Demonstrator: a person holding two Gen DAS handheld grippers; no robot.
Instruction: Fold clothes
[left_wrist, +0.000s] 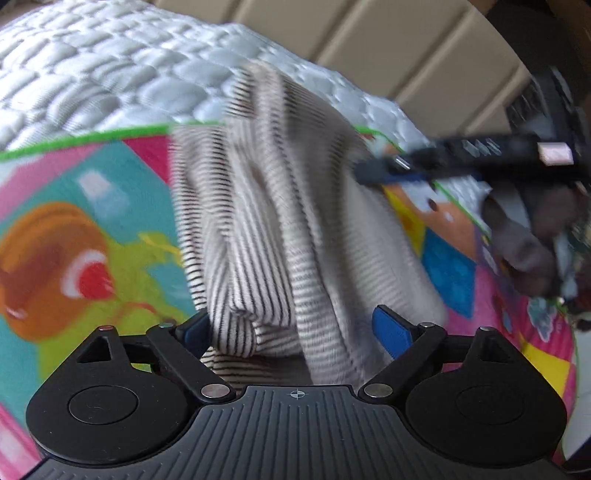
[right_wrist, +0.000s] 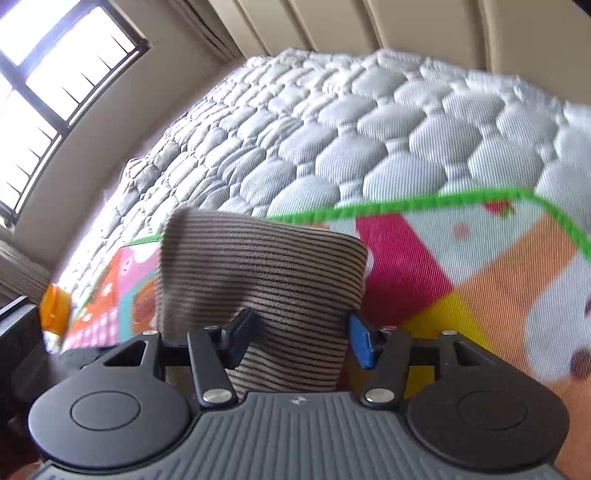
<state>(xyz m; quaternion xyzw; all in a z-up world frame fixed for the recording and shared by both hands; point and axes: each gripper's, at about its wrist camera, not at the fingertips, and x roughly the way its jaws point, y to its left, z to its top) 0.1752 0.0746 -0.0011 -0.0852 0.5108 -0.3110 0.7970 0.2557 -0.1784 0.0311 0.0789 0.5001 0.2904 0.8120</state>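
Observation:
A black-and-white striped garment (left_wrist: 266, 229) hangs bunched over a colourful play mat (left_wrist: 92, 221). My left gripper (left_wrist: 295, 328) has its blue pads wide apart, with folds of the garment lying between them. In the left wrist view the right gripper (left_wrist: 373, 171) reaches in from the right and touches the garment's upper right edge. In the right wrist view my right gripper (right_wrist: 301, 339) also has its pads apart, with a striped panel of the garment (right_wrist: 266, 273) standing between and beyond them. Neither gripper visibly pinches the cloth.
The play mat (right_wrist: 461, 266), edged in green, lies on a quilted white mattress (right_wrist: 369, 140). A beige padded headboard (left_wrist: 388, 48) stands behind. A window (right_wrist: 44, 74) is at the left. An orange object (right_wrist: 55, 308) sits by the mat's left edge.

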